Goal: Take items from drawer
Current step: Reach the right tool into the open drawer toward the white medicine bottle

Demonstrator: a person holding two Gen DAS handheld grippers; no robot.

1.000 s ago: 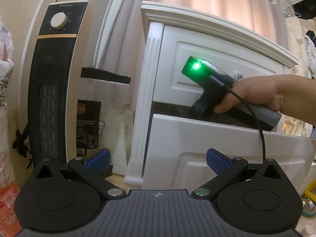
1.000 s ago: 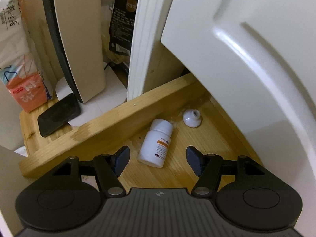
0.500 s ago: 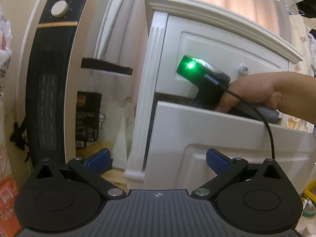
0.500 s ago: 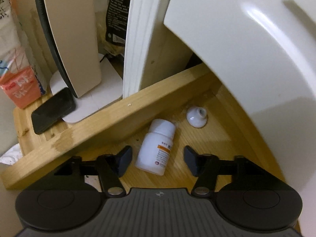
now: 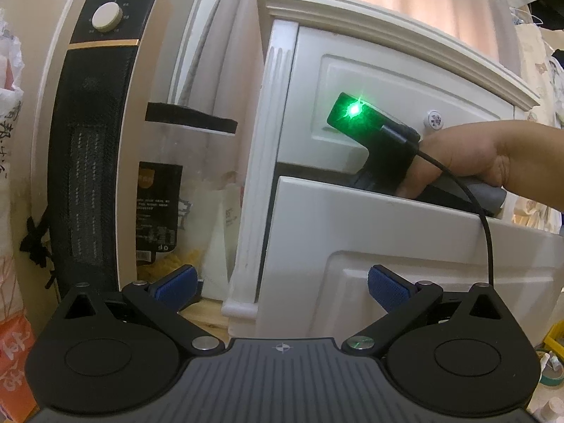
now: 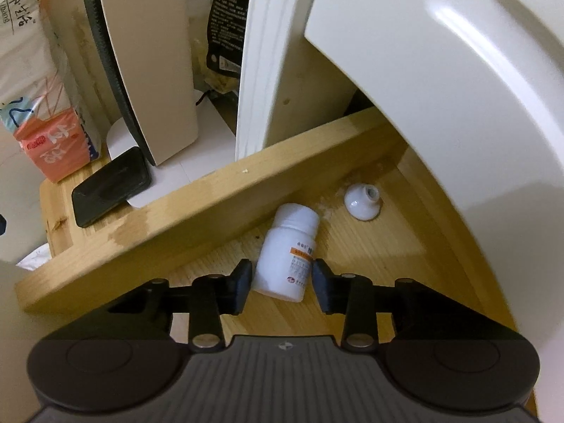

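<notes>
A white pill bottle [image 6: 285,257] with an orange label lies on its side on the wooden floor [image 6: 370,257] of the open drawer. My right gripper [image 6: 282,275] points steeply down into the drawer. Its jaws are closing, and both black pads touch the sides of the bottle. A small white knob-shaped piece [image 6: 363,201] lies just beyond the bottle. In the left wrist view, my left gripper [image 5: 282,289] is open and empty in front of the white drawer front [image 5: 387,232]. Above that front, a person's hand [image 5: 493,155] holds the right gripper's body [image 5: 373,130], which shows a green light.
A tall black and beige heater [image 5: 95,141] stands left of the white cabinet [image 5: 275,141], with a black printed bag [image 5: 158,204] between them. A black phone [image 6: 109,190] and a tissue pack [image 6: 46,141] lie on the wooden board left of the drawer.
The right gripper's jaws have closed in from wide apart until they touch the pill bottle. The left gripper stays open and has barely moved.
</notes>
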